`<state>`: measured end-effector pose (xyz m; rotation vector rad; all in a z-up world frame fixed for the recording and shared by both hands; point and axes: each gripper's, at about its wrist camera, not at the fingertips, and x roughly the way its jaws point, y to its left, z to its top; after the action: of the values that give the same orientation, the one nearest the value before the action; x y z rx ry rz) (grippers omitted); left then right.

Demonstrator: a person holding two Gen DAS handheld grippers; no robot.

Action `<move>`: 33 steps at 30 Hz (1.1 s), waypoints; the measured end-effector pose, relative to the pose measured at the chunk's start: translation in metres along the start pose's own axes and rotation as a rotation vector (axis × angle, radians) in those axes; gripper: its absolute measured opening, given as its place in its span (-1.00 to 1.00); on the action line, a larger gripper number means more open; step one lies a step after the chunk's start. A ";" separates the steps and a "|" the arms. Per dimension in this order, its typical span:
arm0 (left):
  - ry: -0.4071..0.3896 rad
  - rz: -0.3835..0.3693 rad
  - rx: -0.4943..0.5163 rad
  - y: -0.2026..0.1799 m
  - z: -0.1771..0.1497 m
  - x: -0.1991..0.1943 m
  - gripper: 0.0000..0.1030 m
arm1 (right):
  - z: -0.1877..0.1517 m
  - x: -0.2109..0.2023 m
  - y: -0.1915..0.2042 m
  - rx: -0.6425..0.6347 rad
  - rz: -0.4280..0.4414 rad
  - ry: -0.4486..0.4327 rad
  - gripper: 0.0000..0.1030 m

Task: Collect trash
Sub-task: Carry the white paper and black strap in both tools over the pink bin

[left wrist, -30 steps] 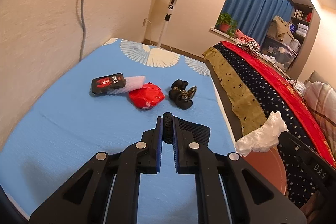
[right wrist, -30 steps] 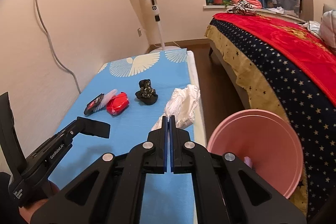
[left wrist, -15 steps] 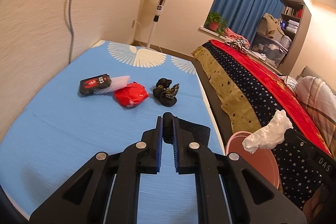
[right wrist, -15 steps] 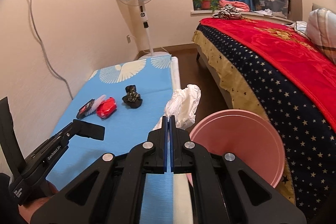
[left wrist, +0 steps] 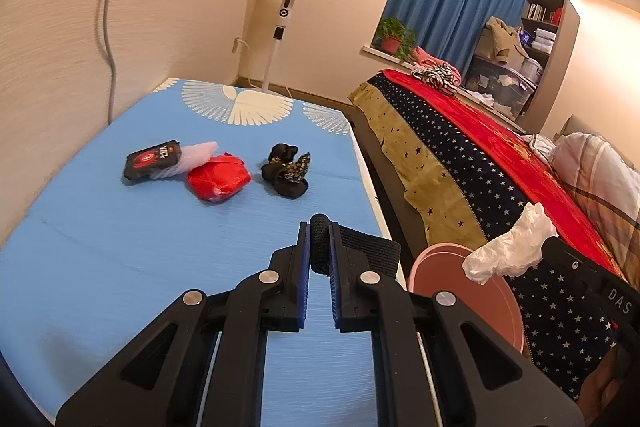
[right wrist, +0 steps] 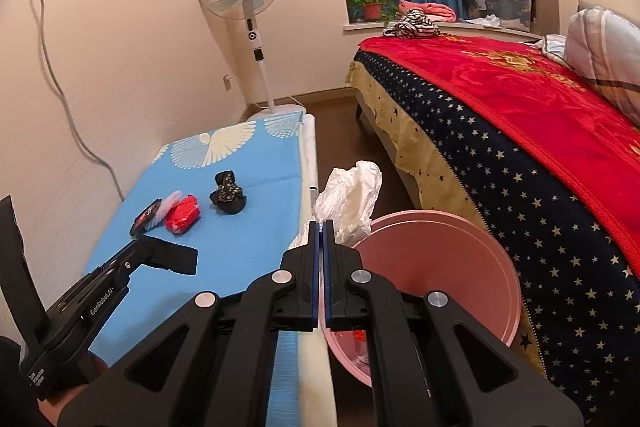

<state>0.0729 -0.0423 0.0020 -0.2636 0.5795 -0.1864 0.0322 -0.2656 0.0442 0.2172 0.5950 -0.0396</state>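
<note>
The left gripper (left wrist: 319,247) clamps a black woven strap (left wrist: 362,250) over the light-blue mat (left wrist: 120,247). At eleven o'clock lie a black packet with red print (left wrist: 152,166), a crumpled red plastic wrapper (left wrist: 218,181) and, just right of it, a black patterned wad (left wrist: 286,175). At three o'clock the right gripper (left wrist: 560,255) holds a crumpled white plastic bag (left wrist: 508,253) over a round pink bin (left wrist: 472,295).
</note>
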 end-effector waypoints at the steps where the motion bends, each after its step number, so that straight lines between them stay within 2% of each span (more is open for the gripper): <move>1: 0.001 -0.002 0.002 -0.001 0.000 0.001 -0.83 | 0.000 0.000 -0.002 0.001 -0.001 0.000 -0.97; 33: 0.009 -0.079 0.094 -0.054 -0.011 0.021 -0.83 | 0.010 -0.005 -0.072 0.112 -0.148 -0.032 -0.97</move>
<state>0.0786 -0.1010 -0.0013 -0.1946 0.5684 -0.2910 0.0268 -0.3383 0.0415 0.2808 0.5765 -0.2191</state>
